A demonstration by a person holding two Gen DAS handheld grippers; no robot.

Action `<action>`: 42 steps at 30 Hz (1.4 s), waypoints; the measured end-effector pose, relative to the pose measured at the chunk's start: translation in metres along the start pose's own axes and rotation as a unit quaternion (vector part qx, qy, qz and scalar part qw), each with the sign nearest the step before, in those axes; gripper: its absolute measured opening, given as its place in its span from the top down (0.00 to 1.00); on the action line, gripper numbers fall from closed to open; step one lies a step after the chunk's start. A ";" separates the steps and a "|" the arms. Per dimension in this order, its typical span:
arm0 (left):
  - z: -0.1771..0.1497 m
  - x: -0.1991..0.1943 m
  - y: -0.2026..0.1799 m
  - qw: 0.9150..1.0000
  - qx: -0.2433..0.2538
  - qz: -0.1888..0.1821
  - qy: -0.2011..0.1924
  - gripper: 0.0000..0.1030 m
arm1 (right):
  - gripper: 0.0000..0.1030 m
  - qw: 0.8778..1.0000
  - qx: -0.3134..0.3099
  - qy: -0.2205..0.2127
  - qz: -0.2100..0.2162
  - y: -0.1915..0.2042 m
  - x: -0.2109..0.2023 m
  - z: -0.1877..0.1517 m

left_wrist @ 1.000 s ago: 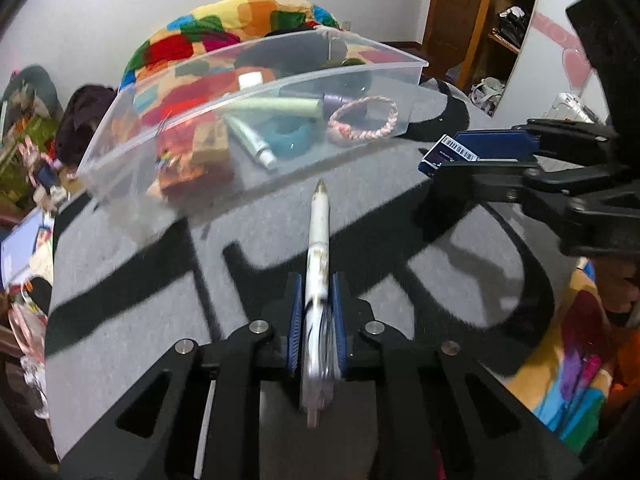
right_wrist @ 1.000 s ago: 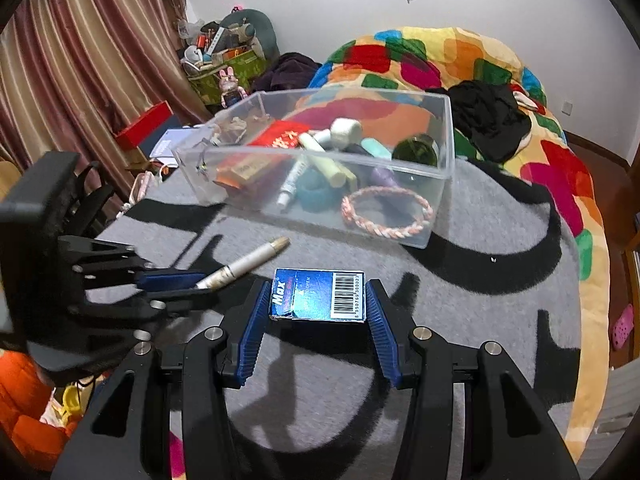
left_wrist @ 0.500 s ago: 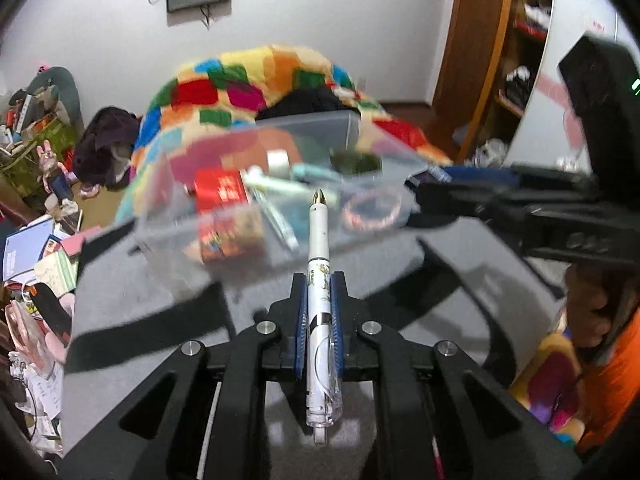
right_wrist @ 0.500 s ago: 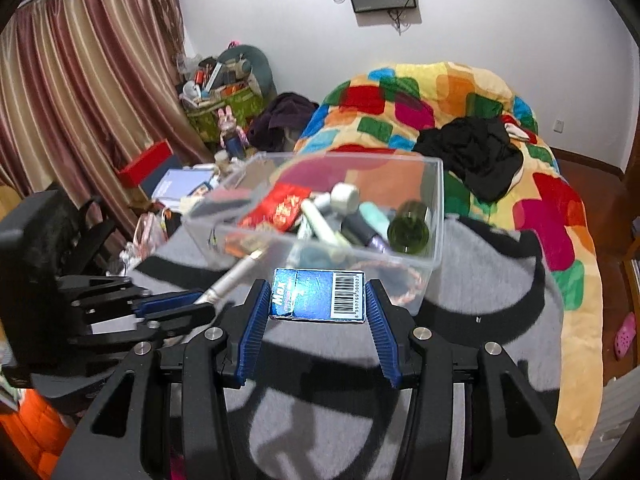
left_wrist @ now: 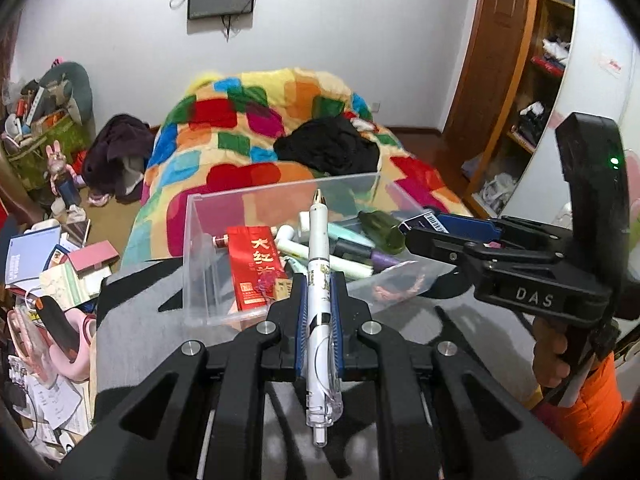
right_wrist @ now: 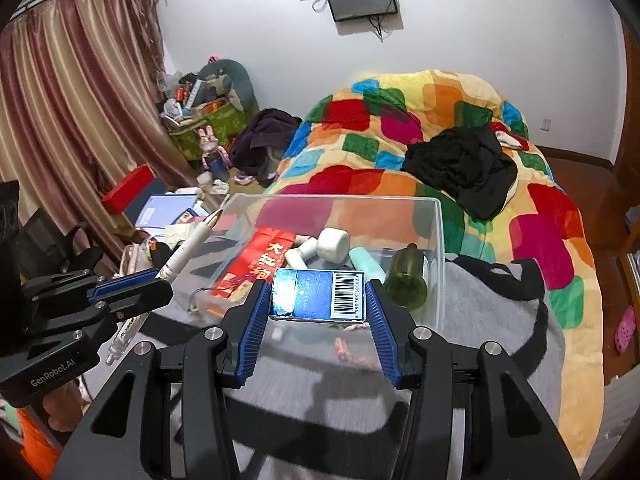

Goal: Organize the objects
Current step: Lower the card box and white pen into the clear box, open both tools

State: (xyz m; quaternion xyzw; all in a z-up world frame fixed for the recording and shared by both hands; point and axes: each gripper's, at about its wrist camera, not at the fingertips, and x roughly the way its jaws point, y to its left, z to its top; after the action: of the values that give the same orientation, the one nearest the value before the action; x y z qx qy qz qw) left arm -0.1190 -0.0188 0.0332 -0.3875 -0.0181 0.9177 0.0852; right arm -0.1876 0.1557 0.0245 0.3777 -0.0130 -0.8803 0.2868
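Left wrist view: left gripper (left_wrist: 318, 300) clamped on pen (left_wrist: 319, 264), tip forward above bin (left_wrist: 208, 240); right gripper (left_wrist: 430, 228) at right edge, hand (left_wrist: 550, 364) on its grip. Right wrist view only: right gripper (right_wrist: 318, 304) clamped on blue box (right_wrist: 318, 295), barcode up, held over bin's (right_wrist: 438, 248) near wall; curtain (right_wrist: 76, 120) at left. Bin contents: red packet (right_wrist: 264, 260), white tubes (right_wrist: 316, 246), green bottle (right_wrist: 408, 276), pink bracelet (left_wrist: 398, 288). Bin rests on grey blanket (right_wrist: 488, 304) on bed.

Clear bin (right_wrist: 438, 240) open on top, cluttered inside, grey blanket (right_wrist: 500, 320) bare around it
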 end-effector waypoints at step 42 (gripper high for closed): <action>-0.026 -0.017 -0.006 0.996 -0.003 0.058 -0.067 0.40 | 0.42 0.998 -0.056 -0.031 -0.023 0.016 -0.021 -0.025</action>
State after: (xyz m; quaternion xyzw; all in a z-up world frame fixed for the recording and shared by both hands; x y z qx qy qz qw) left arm -0.0878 -0.0170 0.0275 -0.3257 -0.0043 0.9450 0.0294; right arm -0.1513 0.1578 0.0237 0.3337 0.0362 -0.8974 0.2864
